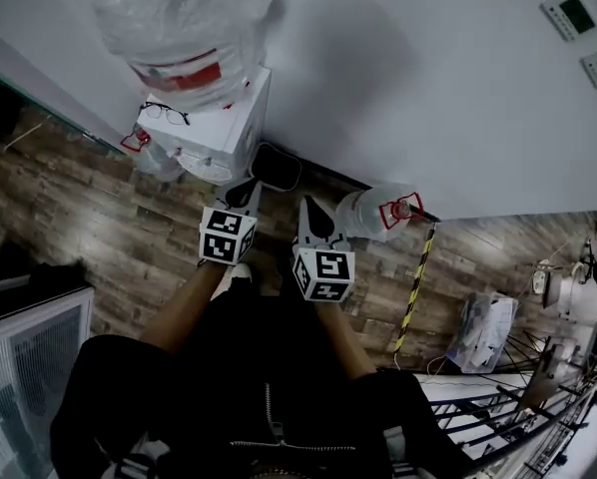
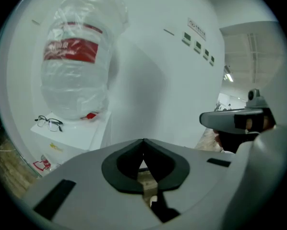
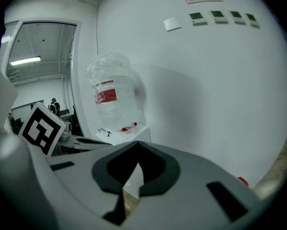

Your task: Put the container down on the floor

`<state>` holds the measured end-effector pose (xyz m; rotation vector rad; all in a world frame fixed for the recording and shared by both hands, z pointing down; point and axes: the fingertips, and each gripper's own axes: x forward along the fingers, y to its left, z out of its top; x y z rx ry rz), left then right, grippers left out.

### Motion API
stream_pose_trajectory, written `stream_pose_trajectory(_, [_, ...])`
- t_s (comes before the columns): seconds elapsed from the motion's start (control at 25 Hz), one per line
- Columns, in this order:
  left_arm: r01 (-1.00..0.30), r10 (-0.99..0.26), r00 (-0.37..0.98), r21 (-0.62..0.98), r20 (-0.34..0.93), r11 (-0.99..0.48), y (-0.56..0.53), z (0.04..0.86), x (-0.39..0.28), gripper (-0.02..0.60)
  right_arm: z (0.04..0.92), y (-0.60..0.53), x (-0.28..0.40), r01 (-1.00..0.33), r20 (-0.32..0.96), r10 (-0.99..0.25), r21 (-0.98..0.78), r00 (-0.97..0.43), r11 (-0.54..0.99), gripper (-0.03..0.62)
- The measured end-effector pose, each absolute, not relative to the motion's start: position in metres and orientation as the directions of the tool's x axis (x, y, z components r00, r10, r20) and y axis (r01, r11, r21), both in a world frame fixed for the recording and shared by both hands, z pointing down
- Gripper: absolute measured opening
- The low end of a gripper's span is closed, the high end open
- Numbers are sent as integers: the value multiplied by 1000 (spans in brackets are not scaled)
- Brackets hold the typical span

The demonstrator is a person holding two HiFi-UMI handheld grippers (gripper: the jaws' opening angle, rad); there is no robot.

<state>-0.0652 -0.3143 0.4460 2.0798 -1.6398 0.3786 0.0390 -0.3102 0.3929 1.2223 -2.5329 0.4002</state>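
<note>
A clear water jug [image 1: 368,215] with a red cap [image 1: 400,210] lies on the wooden floor against the white wall, just right of my right gripper [image 1: 308,208]. My left gripper [image 1: 247,190] is beside it, pointing at the wall base. Both are held side by side in front of the person's legs, apart from the jug. In the left gripper view the left gripper [image 2: 143,140] has its jaws closed together with nothing between them. The right gripper [image 3: 137,143] looks the same in its own view, closed and empty.
A white water dispenser [image 1: 214,128] stands at the wall on the left, carrying a large plastic-wrapped bottle [image 1: 184,33] and a pair of glasses [image 1: 164,113]. A black bin [image 1: 276,168] sits next to it. A yellow-black striped bar [image 1: 415,287] and a wire rack [image 1: 538,407] are at the right.
</note>
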Motion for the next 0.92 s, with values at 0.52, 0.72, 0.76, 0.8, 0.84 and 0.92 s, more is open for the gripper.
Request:
stream_pose_trajectory(0.52, [-955,-844,291,188,451,-230,-258,427,-64,14,367,-265,10,-775,341,-712,-93,-614,625,9])
stream_pose_trajectory(0.72, [-950,-841,305,199,448,-239,-252,428,-62,14,369,-257,7,-773,349,-708,-85,-614,629,9])
stream_pose_trajectory(0.76, [-950,-840,307,200,448,-240,-251,428,-62,14,370,-256,8,-773,351,-707,-84,-613,629,9])
stream_pose_trajectory(0.8, [-950,-839,308,200,448,-241,-251,429,-61,15,370,-255,8,-774,353,-708,-84,-612,628,9])
stream_pose_trajectory(0.84, [-949,-838,309,200,449,-243,-250,429,-61,14,370,-255,8,-775,354,-708,-83,-611,627,9])
stream_pose_trajectory(0.92, [-949,-837,310,197,452,-245,-250,429,-60,15,369,-254,9,-776,355,-709,-82,-609,625,9])
